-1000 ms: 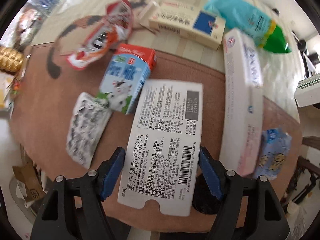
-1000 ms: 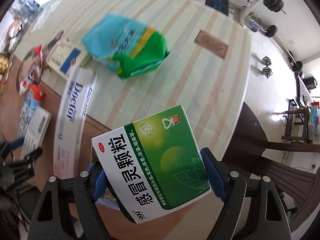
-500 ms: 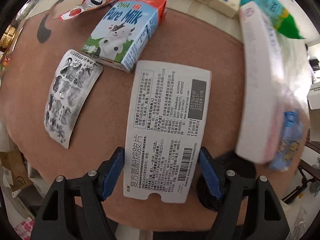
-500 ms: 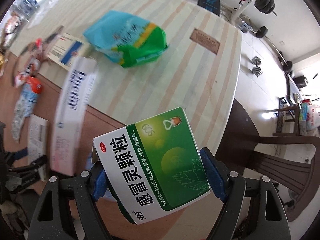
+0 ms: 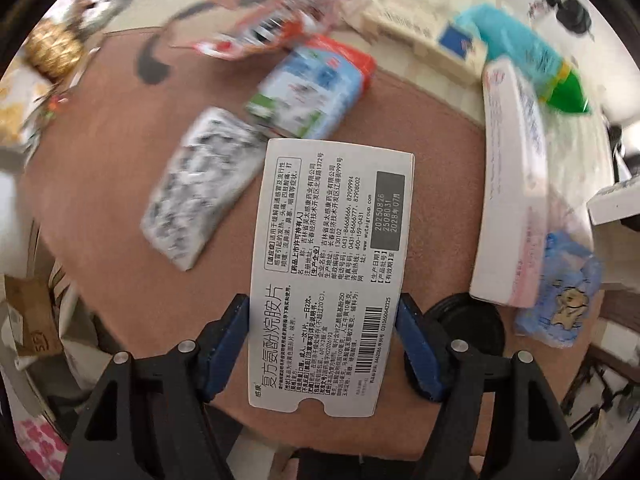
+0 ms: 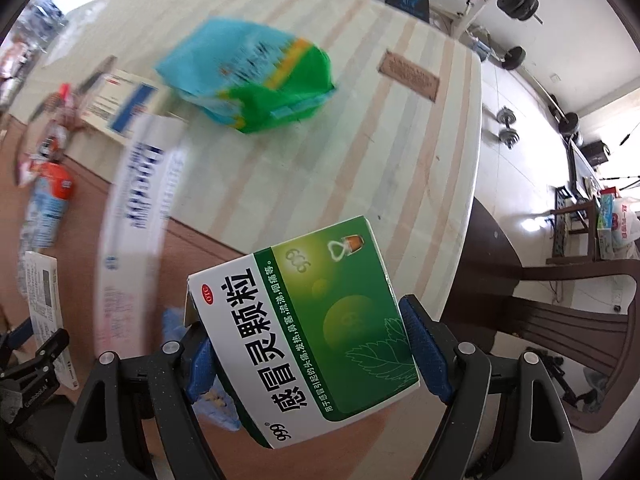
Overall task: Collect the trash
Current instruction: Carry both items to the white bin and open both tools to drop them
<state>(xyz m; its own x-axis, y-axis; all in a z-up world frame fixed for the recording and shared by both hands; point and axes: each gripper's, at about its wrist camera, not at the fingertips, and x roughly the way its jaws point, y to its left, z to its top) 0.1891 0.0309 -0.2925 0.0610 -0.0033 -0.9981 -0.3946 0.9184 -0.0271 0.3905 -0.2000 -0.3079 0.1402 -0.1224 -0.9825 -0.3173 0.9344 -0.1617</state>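
Both boxes are lifted clear of the tabletop, the left gripper pinching the white medicine box and the right gripper clamping the green medicine box, so carrying them to a bin seems next

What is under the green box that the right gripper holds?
Under the green box, a blue wrapper shows at its left edge, lying on the brown mat. The rest below is covered.

A home room: striped round table, brown plastic chair, barbell weights by the wall.
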